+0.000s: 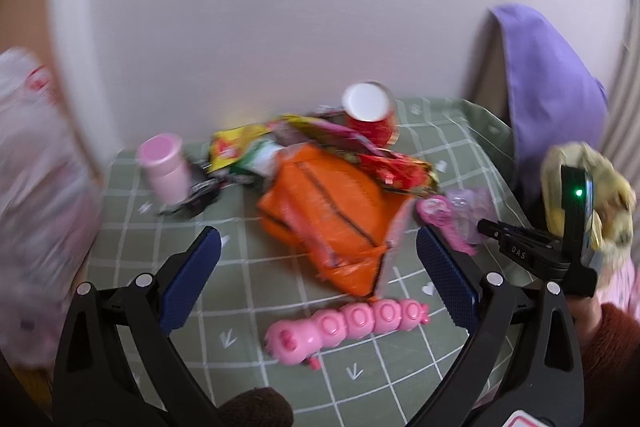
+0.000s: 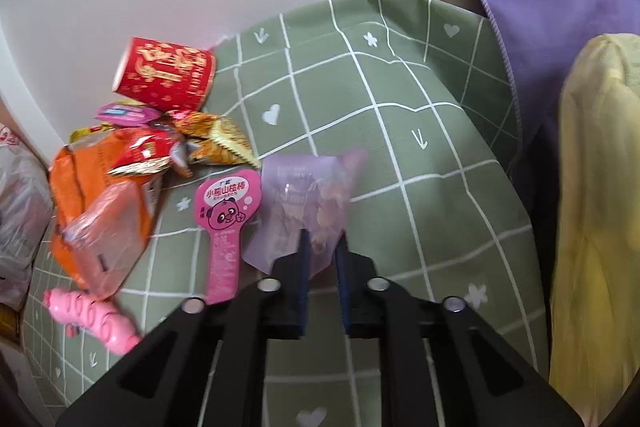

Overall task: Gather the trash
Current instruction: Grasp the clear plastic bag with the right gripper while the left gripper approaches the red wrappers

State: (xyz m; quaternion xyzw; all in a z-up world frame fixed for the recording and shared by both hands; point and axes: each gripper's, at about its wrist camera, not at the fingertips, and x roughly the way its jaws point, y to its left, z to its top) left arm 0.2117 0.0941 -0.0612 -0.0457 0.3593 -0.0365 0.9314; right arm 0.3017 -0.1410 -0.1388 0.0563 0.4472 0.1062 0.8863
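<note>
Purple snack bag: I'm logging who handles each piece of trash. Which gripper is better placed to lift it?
Right. The right gripper is shut on the purple snack bag; the left gripper stands open near the orange wrapper.

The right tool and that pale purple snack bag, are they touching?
Touching. The right wrist view shows the right tool with both fingers closed on the near edge of the purple snack bag, pinching it above the green tablecloth.

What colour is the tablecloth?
The tablecloth is green with white grid lines, hearts and stars. The right wrist view shows it best.
</note>
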